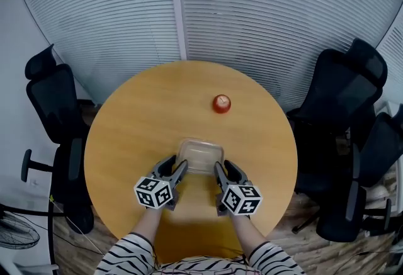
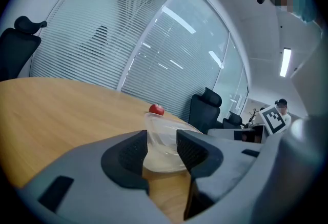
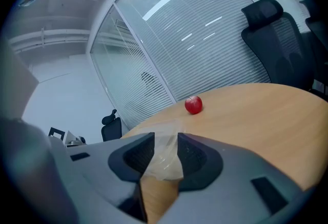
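A clear plastic container (image 1: pixel 200 153) sits on the round wooden table (image 1: pixel 138 116), near its front. My left gripper (image 1: pixel 178 167) is closed on the container's near left corner, and the clear rim (image 2: pixel 164 136) fills the gap between its jaws. My right gripper (image 1: pixel 220 168) is closed on the near right corner, with the plastic (image 3: pixel 165 159) pressed between both jaws. A small red fruit (image 1: pixel 221 103) lies farther back on the table, past the container. It also shows in the left gripper view as the red fruit (image 2: pixel 156 109) and in the right gripper view as the red fruit (image 3: pixel 193 105).
Black office chairs stand around the table: one at the left (image 1: pixel 53 104), others at the right (image 1: pixel 340 97). A glass wall with blinds (image 1: pixel 252 9) runs behind the table. A fan (image 1: pixel 16 236) stands on the floor at the lower left.
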Motion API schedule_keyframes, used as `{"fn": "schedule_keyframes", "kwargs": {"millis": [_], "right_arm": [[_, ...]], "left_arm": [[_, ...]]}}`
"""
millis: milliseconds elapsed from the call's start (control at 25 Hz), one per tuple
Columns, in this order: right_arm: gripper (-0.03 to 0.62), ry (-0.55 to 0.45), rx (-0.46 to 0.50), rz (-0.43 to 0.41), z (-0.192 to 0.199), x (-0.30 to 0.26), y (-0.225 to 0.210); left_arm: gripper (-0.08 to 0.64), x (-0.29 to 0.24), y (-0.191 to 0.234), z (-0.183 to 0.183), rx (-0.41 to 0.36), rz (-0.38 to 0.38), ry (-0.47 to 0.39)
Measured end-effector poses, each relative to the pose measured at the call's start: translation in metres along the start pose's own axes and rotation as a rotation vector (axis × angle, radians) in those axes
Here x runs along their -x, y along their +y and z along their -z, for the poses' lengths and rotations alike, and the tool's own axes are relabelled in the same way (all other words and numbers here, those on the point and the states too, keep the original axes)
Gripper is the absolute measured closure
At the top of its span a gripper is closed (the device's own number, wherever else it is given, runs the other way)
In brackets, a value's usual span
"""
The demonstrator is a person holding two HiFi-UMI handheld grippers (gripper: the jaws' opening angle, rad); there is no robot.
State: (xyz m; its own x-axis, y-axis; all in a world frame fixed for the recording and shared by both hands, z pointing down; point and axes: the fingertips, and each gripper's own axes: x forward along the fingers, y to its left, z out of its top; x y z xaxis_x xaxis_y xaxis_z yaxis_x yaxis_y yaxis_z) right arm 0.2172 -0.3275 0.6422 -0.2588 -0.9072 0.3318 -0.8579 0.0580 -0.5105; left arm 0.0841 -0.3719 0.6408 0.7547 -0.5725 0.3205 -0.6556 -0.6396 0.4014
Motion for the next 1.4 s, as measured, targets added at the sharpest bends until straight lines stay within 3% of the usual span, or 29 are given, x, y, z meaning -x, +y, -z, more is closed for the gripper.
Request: {"fn": "schedule_keyframes", "kwargs": {"millis": [320,920,1400], "right_arm": [[0.520,-0.061,-0.020,0.034,-0.015,0.031,0.005],[0.546,-0.121,-0.062,0.067,-0.007,0.077,0.037],[0.548,-0.155,-0.069,0.099,0.008,0.109,0.083]], "left_arm": [[0.407,0.025,-0.023,-0.015,0.007,0.012,-0.059],[0.456,0.081,-0.045,-0.021,0.035,0.052,-0.119],[0.466,0.134,-0.048,-0.018,0.070,0.106,-0.119]]}}
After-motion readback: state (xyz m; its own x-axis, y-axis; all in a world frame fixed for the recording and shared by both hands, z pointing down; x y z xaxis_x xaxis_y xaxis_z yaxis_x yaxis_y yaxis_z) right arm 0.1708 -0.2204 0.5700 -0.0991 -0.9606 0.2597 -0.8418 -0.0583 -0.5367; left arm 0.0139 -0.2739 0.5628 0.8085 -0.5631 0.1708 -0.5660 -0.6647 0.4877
